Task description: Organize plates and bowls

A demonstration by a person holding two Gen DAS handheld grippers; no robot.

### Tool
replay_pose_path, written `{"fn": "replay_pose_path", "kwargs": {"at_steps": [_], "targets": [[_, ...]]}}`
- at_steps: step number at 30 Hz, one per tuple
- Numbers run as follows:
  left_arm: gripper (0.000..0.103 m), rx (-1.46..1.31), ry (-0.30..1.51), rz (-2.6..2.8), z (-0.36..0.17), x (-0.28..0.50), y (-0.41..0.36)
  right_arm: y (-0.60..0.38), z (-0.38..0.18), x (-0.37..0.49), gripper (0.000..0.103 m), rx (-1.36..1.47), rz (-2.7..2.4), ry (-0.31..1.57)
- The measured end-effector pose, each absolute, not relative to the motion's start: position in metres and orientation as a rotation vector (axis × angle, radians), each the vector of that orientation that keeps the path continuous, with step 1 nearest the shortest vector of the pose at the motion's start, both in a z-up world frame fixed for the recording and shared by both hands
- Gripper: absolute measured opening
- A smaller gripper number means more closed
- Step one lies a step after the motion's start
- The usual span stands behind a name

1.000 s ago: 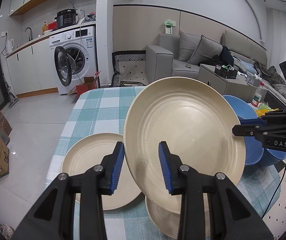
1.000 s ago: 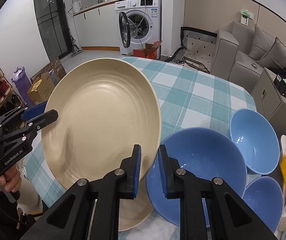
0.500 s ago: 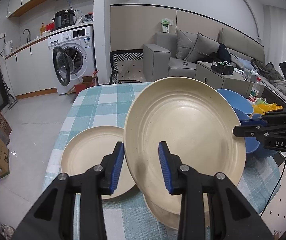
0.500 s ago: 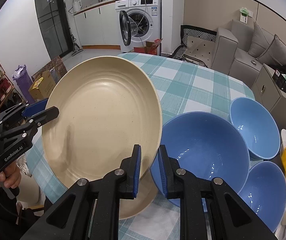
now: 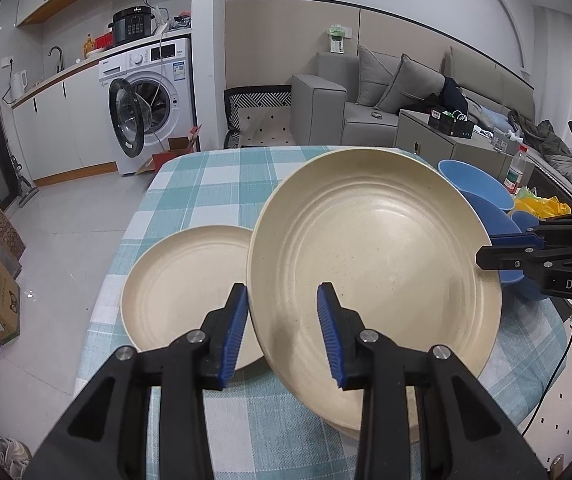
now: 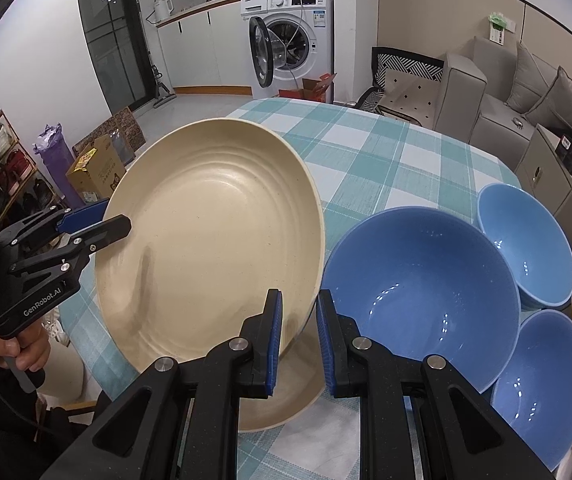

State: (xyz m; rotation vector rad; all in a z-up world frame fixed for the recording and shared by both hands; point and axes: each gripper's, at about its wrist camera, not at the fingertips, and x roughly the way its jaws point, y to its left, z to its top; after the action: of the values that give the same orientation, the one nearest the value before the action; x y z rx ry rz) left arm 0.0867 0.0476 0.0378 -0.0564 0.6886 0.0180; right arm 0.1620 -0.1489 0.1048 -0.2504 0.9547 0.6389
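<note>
Fingers of both grippers, left (image 5: 282, 334) and right (image 6: 299, 336), pinch opposite rims of one tilted cream plate (image 5: 373, 264) (blue bowl (image 6: 417, 284) just beyond right fingers).

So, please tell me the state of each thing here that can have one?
Tilted cream round plate: lifted, gripped at opposite rims.
Left gripper: shut on the plate rim.
Right gripper: shut on the plate rim.
Second cream plate: flat on the table.
Large blue bowl: upright, empty.
White washing machine door: open.
</note>
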Motion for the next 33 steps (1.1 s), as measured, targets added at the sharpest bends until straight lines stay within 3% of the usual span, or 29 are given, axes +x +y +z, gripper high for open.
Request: {"fn": "replay_pose_path", "kwargs": {"at_steps": [33], "targets": [[0.034, -0.052, 0.762, 0.013, 0.001, 0.084, 0.045, -0.148, 0.060, 0.148, 0.018, -0.301, 0.629, 1.008]]}}
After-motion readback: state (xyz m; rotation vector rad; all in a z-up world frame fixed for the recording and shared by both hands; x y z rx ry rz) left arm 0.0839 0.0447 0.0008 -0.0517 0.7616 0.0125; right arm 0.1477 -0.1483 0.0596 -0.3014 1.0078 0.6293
